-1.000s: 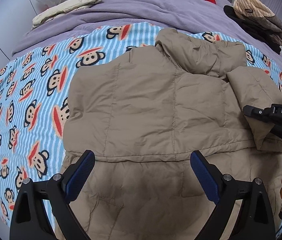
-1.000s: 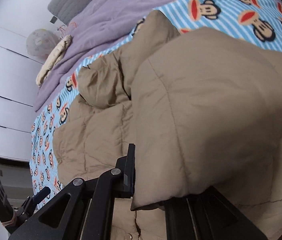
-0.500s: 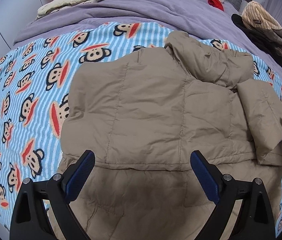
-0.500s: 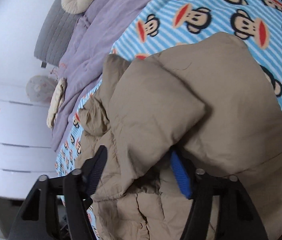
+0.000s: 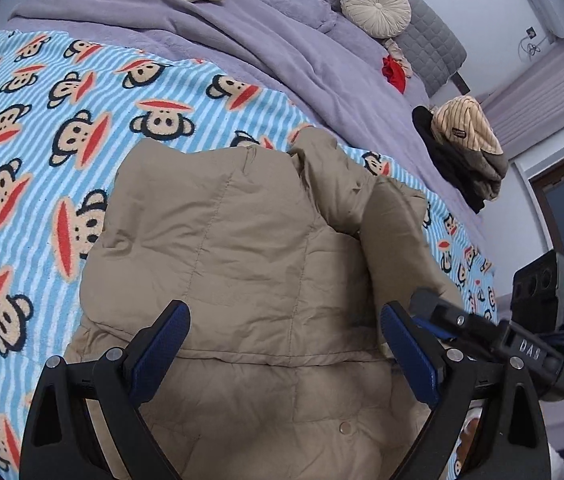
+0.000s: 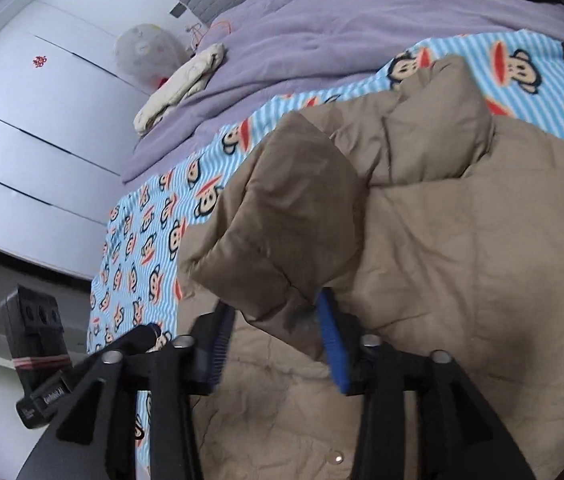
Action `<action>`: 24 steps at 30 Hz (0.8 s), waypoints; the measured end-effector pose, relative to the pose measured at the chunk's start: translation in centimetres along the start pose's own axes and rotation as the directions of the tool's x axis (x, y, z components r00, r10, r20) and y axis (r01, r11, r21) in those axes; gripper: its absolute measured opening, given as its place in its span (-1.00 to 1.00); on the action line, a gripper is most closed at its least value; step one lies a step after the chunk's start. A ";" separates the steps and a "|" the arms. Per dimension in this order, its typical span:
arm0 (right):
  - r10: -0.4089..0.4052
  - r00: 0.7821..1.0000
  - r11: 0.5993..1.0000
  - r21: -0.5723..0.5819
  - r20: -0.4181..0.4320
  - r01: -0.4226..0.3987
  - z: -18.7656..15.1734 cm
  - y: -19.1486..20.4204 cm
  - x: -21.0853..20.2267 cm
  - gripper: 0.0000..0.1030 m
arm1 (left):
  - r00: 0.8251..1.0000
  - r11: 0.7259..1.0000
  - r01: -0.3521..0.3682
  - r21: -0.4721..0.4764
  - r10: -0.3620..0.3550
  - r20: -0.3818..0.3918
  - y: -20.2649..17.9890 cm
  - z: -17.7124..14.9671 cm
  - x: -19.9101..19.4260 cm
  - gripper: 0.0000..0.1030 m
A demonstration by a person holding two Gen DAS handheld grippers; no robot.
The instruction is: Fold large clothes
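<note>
Tan and quilted, the jacket (image 5: 250,264) lies spread on the monkey-print blanket (image 5: 42,128) of the bed, its sleeve (image 6: 282,216) folded over the body. The left tongs (image 5: 286,354) hang released above the hem. The right tongs (image 6: 274,340) are opening around the sleeve's cuff, pads no longer clamping it. A round cushion (image 5: 376,10) sits at one o'clock.
</note>
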State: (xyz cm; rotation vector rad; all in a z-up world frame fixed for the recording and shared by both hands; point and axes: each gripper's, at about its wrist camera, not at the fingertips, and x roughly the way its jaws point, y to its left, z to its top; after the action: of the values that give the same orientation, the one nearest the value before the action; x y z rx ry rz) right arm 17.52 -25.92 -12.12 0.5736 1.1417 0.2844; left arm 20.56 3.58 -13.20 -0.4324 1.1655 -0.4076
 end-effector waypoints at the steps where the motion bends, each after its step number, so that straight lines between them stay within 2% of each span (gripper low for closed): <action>1: 0.012 1.000 1.000 0.006 -0.013 -0.012 -0.6 0.0 0.2 0.18 | 1.000 1.000 0.012 0.006 -0.012 -0.009 -0.2 0.1 0.3 0.88; 4: 0.003 0.999 0.999 0.047 -0.044 -0.001 -2.5 -1.6 -0.5 0.18 | 0.998 0.999 0.041 0.029 -0.039 -0.050 -0.9 0.0 1.8 0.87; 8: -0.031 0.997 0.980 0.195 -0.067 0.044 -5.4 -7.9 -3.6 0.18 | 0.987 0.995 0.091 0.032 -0.086 -0.133 -2.0 -0.2 5.5 0.88; 12: -0.097 0.995 0.918 0.383 -0.029 0.101 -7.6 -15.6 -7.9 0.18 | 0.980 0.996 0.051 0.079 -0.035 -0.194 -3.3 -0.6 9.6 0.87; 13: -0.102 0.995 0.893 0.440 -0.004 0.093 -8.0 -17.5 -8.9 0.18 | 0.980 0.996 0.045 0.084 -0.027 -0.198 -3.6 -0.6 10.3 0.69; 14: -0.096 0.995 0.866 0.495 0.032 0.068 -8.3 -19.1 -9.8 0.18 | 0.978 0.995 0.046 0.084 -0.028 -0.206 -3.9 -0.5 10.8 0.22; 15: -0.093 0.994 0.846 0.531 0.063 0.046 -8.2 -20.3 -10.5 0.18 | 0.975 0.996 0.049 0.081 -0.030 -0.219 -4.1 -0.5 11.3 -0.05; 16: -0.093 0.991 0.827 0.562 0.098 0.022 -8.1 -21.6 -11.2 0.10 | 0.973 0.996 0.047 0.078 -0.028 -0.227 -4.3 -0.4 11.6 -0.62; 17: -0.096 0.987 0.815 0.579 0.130 0.003 -7.8 -22.5 -11.8 -0.11 | 0.972 0.996 0.059 0.072 -0.041 -0.230 -4.5 -0.4 11.6 -0.77; 18: -0.108 0.984 0.815 0.580 0.144 0.004 -7.2 -22.9 -12.1 -0.76 | 0.975 0.995 0.067 0.074 -0.050 -0.215 -4.7 -0.6 11.1 -0.77; 19: -0.127 0.982 0.820 0.572 0.140 0.024 -6.5 -23.2 -12.4 -0.86 | 0.979 0.993 0.072 0.093 -0.053 -0.199 -4.9 -1.0 10.5 -0.77; 22: -0.197 0.970 0.871 0.479 0.141 0.108 -4.3 -22.9 -12.7 -0.86 | 0.981 0.990 0.019 0.140 0.008 -0.192 -4.8 -2.2 10.1 -0.76; 24: -0.221 0.970 0.883 0.444 0.105 0.153 -3.5 -23.0 -11.5 -0.86 | 0.976 0.991 -0.011 0.131 0.039 -0.215 -4.0 -2.7 11.0 -0.76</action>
State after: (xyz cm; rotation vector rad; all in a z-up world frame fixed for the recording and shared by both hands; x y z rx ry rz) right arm 8.01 -49.48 -17.27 0.8542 1.1058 -0.1890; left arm 21.46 -5.80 -20.65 -0.2648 1.3461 -0.5145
